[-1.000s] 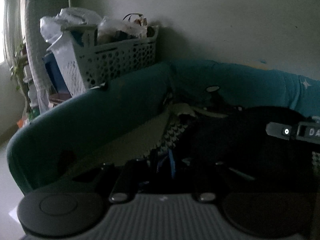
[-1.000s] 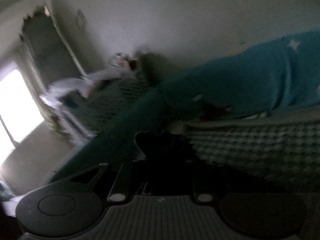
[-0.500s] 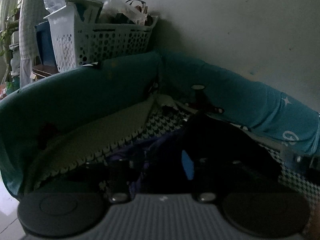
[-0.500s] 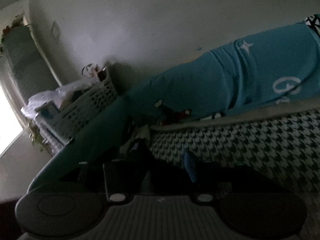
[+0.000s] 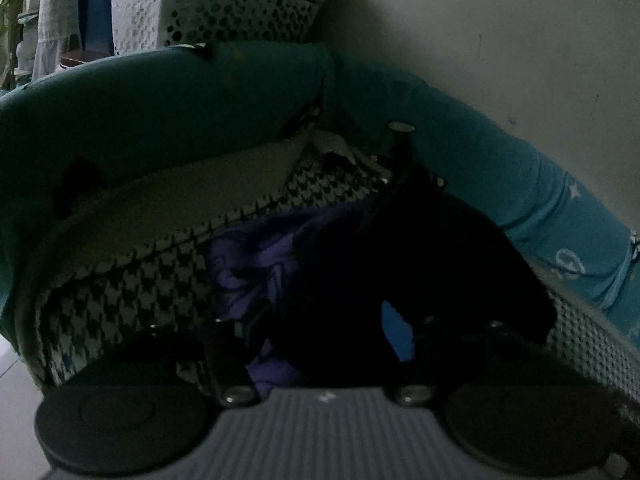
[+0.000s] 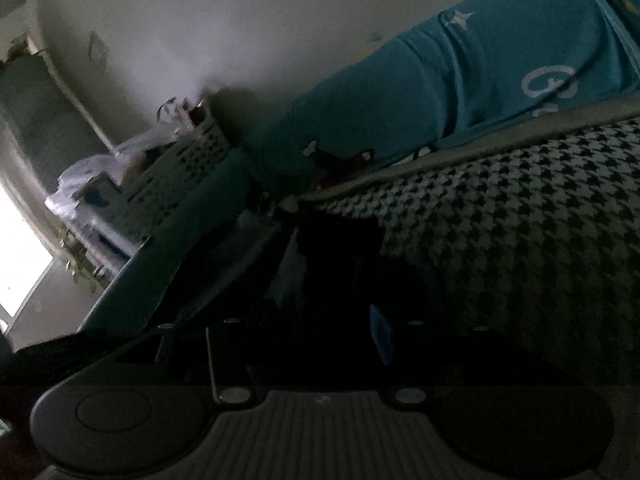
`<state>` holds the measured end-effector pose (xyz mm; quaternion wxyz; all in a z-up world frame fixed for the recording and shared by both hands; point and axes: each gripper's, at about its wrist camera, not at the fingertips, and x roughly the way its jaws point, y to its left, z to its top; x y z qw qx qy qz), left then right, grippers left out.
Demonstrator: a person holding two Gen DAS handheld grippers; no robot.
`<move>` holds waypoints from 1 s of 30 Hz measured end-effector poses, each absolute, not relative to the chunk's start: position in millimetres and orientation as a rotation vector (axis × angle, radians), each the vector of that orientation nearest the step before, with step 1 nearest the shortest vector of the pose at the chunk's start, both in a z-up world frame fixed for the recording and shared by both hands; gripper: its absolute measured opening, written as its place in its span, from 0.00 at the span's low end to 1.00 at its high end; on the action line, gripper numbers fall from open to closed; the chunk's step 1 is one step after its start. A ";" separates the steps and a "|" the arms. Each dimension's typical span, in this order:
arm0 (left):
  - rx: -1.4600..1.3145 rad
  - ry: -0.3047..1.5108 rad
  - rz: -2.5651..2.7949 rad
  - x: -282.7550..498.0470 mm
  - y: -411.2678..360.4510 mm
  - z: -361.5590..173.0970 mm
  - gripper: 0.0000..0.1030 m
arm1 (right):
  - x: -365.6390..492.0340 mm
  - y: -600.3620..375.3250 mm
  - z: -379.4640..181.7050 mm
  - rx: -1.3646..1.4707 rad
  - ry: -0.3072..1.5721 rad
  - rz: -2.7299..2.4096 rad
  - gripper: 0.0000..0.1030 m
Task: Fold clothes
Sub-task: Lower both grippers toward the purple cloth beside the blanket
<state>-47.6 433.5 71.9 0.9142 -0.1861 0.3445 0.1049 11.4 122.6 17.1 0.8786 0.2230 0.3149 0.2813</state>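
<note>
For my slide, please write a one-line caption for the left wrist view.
Left gripper, jaws apart, over a dark garment and purple cloth on a houndstooth cover.

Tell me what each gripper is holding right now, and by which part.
Left gripper: nothing gripped; its jaws have just been opening over the black garment. Right gripper: its jaws have also been opening; too dark to tell a hold.
</note>
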 end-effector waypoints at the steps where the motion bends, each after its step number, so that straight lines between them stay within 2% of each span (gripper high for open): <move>1: -0.385 0.714 0.213 -47.3 432.7 71.2 0.63 | 5.7 121.5 17.6 0.448 0.653 0.596 0.49; 10: -0.358 0.735 0.208 -43.4 418.2 68.0 0.67 | -41.5 130.1 20.6 0.275 0.667 0.797 0.51; 13: -0.369 0.727 0.211 -44.4 418.7 69.6 0.67 | -51.7 139.9 18.1 0.208 0.662 0.828 0.56; 19: -0.336 0.732 0.210 -39.4 411.6 68.2 0.69 | -62.4 158.8 15.3 0.089 0.618 0.821 0.56; 21: -0.319 0.730 0.206 -38.4 408.9 68.2 0.58 | -63.9 165.0 15.0 0.055 0.606 0.810 0.45; 23: -0.319 0.734 0.192 -37.5 408.8 67.1 0.48 | -64.9 170.1 14.4 0.025 0.597 0.797 0.28; 24: -0.323 0.736 0.184 -36.9 409.1 66.1 0.45 | -64.9 171.0 13.8 0.017 0.599 0.789 0.25; 26: -0.323 0.735 0.178 -36.0 409.0 64.9 0.32 | -62.2 173.2 13.7 0.014 0.605 0.780 0.14; 30: -0.315 0.694 0.168 -36.8 406.3 68.9 0.17 | -58.8 172.7 16.0 0.037 0.612 0.784 0.09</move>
